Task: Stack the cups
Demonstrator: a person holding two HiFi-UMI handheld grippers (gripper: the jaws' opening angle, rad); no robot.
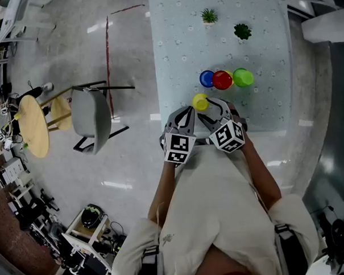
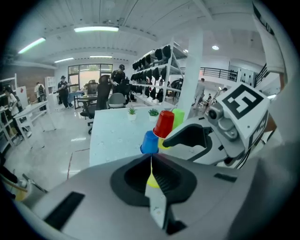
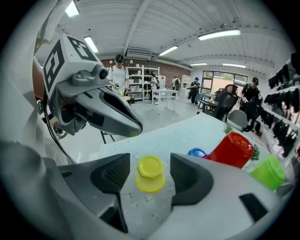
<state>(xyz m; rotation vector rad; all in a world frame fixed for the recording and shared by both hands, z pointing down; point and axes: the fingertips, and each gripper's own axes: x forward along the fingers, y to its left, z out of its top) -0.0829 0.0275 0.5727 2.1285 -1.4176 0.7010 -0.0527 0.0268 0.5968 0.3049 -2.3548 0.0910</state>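
Right claw (image 1: 215, 110): my jaws stand apart around the upturned yellow cup (image 3: 150, 174), pads clear of it.
Left claw (image 2: 151, 159): my jaws are pressed together, just beside the right.
Yellow cup: on the table (image 1: 259, 39), near its front edge, apart from the blue cup (image 1: 207, 78), red cup (image 1: 222, 79) and green cup (image 1: 243, 77).

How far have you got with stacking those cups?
Barely begun, it seems. Done: no finished stack shows; the blue cup, red cup and green cup sit clustered on the table, the red one tilted. In hand: the right gripper's open jaws straddle the upside-down yellow cup without touching it; the left gripper is shut, holding nothing. Left: gripping the yellow cup and stacking the cups together.
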